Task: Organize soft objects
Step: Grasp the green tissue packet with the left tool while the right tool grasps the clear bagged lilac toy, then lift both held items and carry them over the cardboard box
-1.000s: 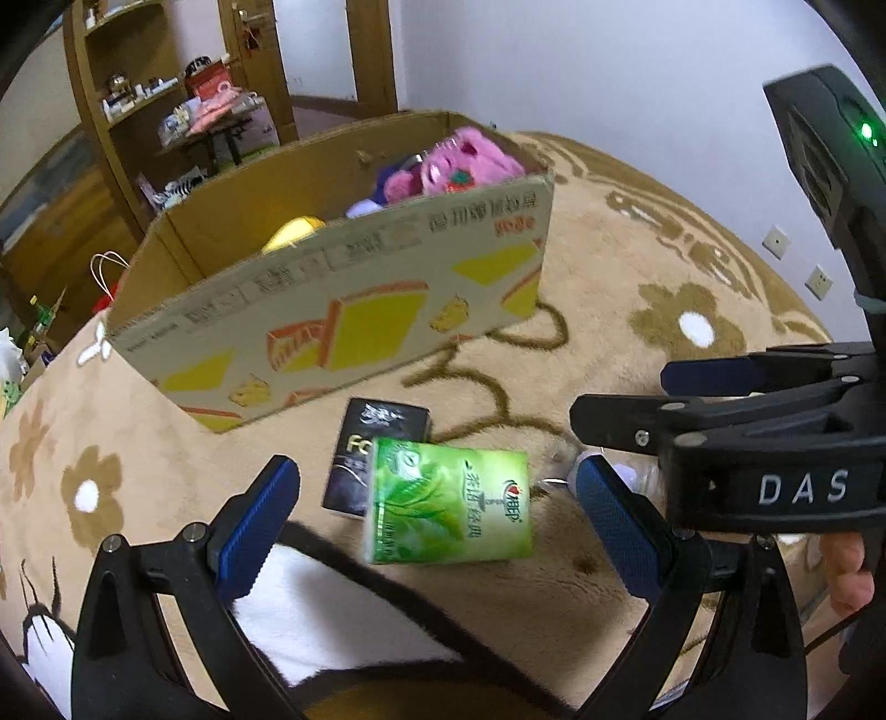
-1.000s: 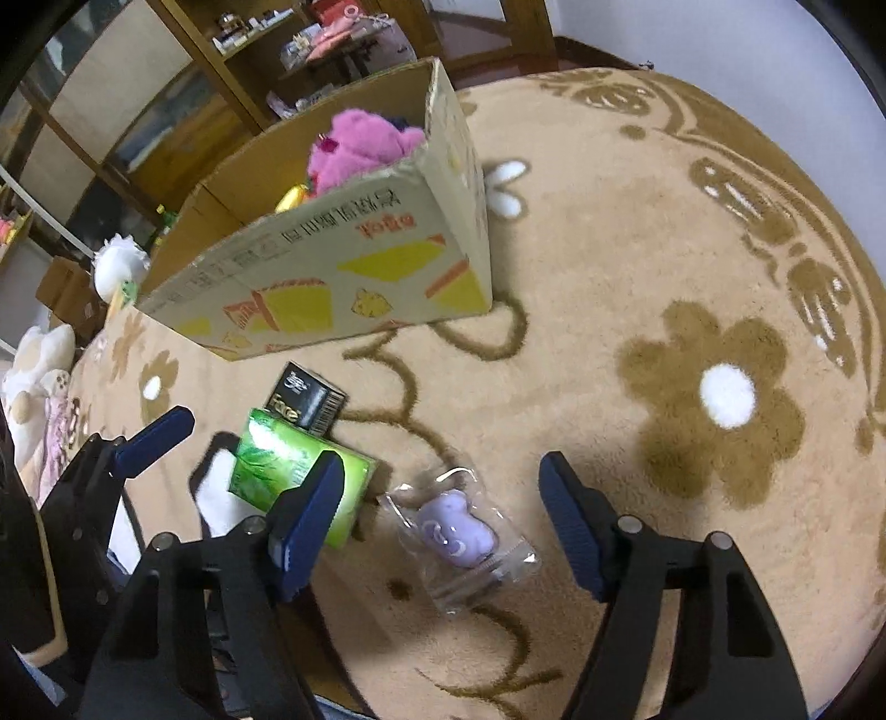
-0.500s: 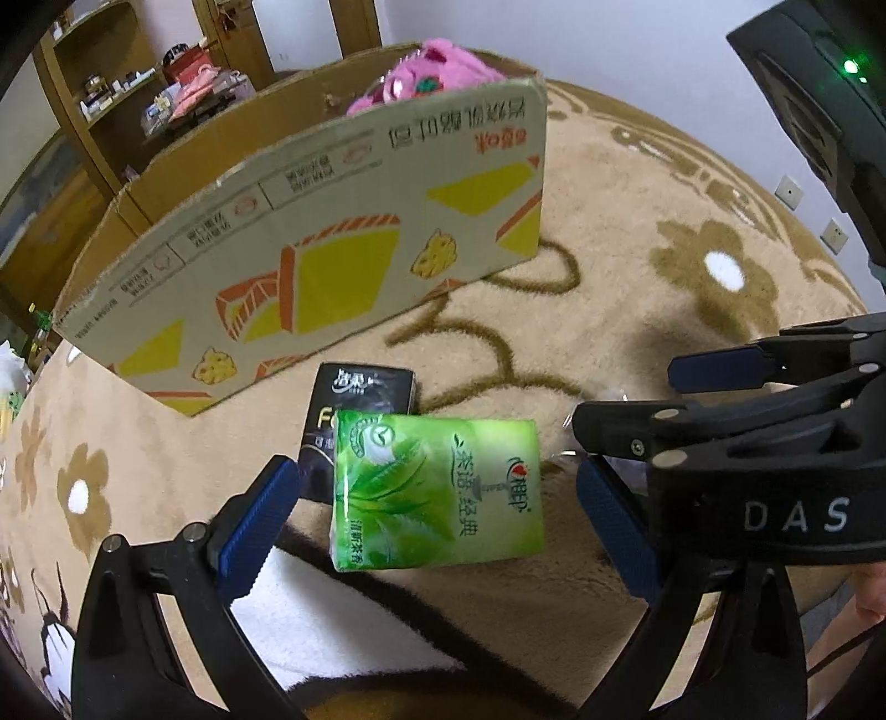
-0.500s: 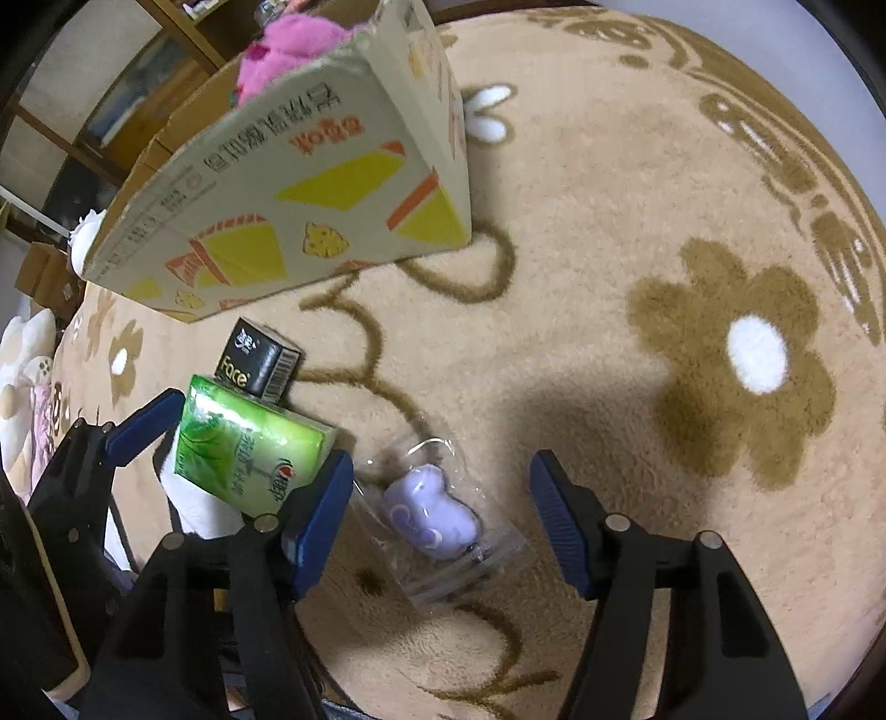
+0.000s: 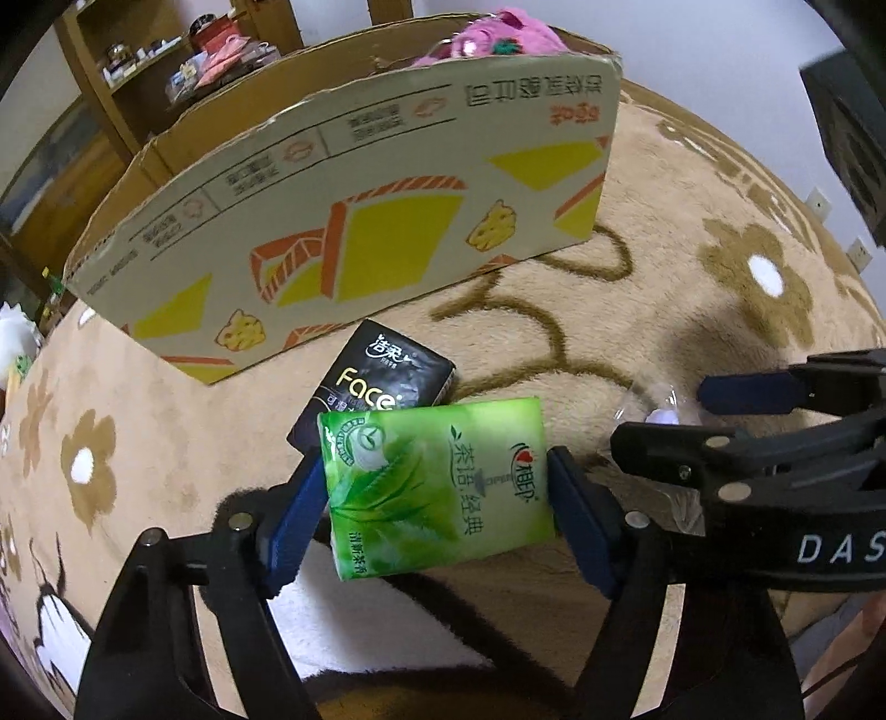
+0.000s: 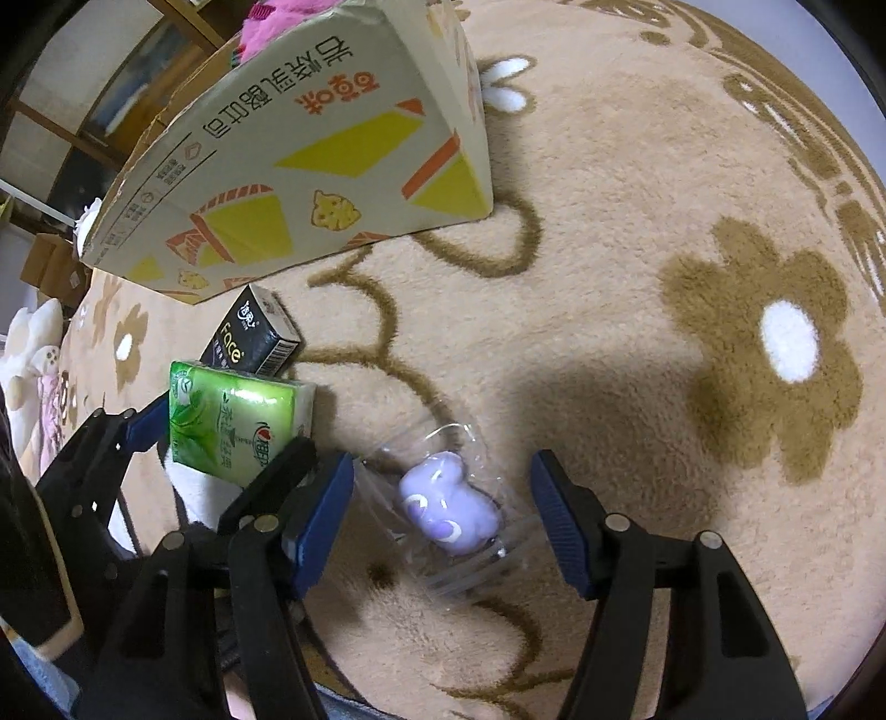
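My left gripper [image 5: 437, 498] is shut on a green tissue pack [image 5: 437, 482], its blue pads pressed on both short ends; the pack also shows in the right wrist view [image 6: 238, 421]. A black tissue pack [image 5: 382, 387] lies just behind it on the carpet. My right gripper [image 6: 443, 515] is open, its pads on either side of a purple soft toy in a clear bag [image 6: 448, 509] without touching it. A cardboard box [image 5: 360, 221] with a pink plush toy [image 5: 498, 39] inside stands behind.
The beige flowered carpet [image 6: 664, 221] extends to the right. Wooden shelves [image 5: 138, 72] stand behind the box. White plush toys [image 6: 33, 343] lie at the far left. The right gripper's body [image 5: 775, 487] is close beside the left one.
My left gripper has closed on the green tissue pack. My right gripper has come lower and closer around the bagged purple toy, its fingers somewhat narrower.
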